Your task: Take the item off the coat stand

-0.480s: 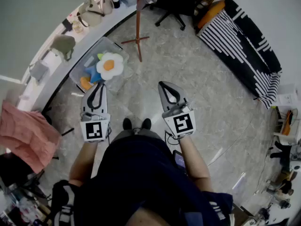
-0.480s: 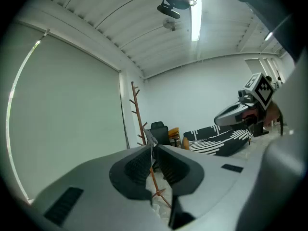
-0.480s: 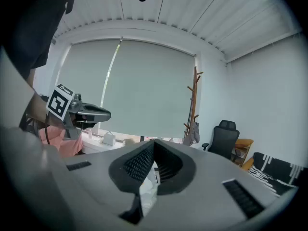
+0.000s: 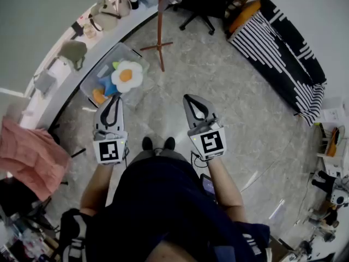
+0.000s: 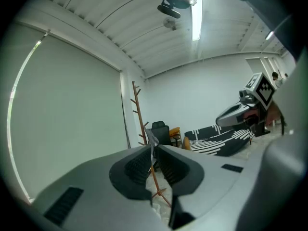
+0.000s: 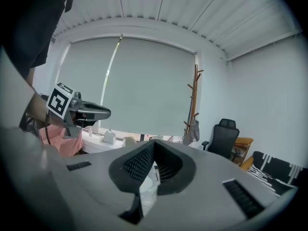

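Both jaws clenched on nothing; the item hangs on the stand, far side of the room.
Left gripper (image 4: pixel 113 99) and right gripper (image 4: pixel 191 97) sit side by side, apart, in front of the person, each with jaws closed tip to tip. On the floor just past the left gripper is a clear bin (image 4: pixel 87 85) holding a flower toy (image 4: pixel 126 75). The coat stand (image 4: pixel 160 29) is further off, near the counter (image 4: pixel 109 37), with the grey item (image 6: pixel 194 130) on its pegs. Office chair (image 4: pixel 199 4) and striped sofa (image 4: pixel 278 48) are far right.
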`<state>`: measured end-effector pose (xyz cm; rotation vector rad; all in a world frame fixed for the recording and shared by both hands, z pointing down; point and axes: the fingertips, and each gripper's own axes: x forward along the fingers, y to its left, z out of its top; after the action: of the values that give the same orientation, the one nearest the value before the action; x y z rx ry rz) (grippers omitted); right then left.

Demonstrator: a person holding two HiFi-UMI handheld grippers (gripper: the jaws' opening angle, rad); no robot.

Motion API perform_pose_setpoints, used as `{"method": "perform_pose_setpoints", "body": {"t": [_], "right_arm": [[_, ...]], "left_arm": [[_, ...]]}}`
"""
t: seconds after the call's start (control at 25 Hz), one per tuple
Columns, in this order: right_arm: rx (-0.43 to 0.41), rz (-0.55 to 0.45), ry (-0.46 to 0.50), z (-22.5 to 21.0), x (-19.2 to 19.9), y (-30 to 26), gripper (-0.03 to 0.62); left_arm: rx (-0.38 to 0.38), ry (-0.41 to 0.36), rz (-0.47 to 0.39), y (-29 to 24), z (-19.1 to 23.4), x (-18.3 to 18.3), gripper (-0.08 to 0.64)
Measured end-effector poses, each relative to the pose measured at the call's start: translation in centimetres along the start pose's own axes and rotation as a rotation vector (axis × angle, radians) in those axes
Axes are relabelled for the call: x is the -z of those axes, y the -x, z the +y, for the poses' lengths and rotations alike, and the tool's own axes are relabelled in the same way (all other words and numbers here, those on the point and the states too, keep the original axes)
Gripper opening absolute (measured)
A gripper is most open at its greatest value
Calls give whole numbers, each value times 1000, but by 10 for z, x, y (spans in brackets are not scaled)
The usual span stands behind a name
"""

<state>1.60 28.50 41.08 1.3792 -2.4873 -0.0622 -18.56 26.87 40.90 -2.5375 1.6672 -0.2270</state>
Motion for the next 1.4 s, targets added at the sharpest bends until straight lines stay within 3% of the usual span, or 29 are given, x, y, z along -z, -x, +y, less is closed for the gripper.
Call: {"method": "perform_pose_setpoints", "body": {"t": [0.52,1.16,1.2,1.28,1.4], "right_arm": [[17,-62,-22,-6,-7,4,18],[24,-58,-29,-8,-10,-3,20],[24,-59,-36,-9,-11,-4,27],[27,-57,-54,-13,-11,-6,151],[33,-48,-53,-17,-9,-13,204]], "left_arm": [[-2,-12,-2,4,-3,2,60],[14,-18,-1,6,5,2,38],[15,-17,-1,6,5,2,35],[16,-17,-1,6,6,1,32],[24,-14,0,5,6,3,25]]}}
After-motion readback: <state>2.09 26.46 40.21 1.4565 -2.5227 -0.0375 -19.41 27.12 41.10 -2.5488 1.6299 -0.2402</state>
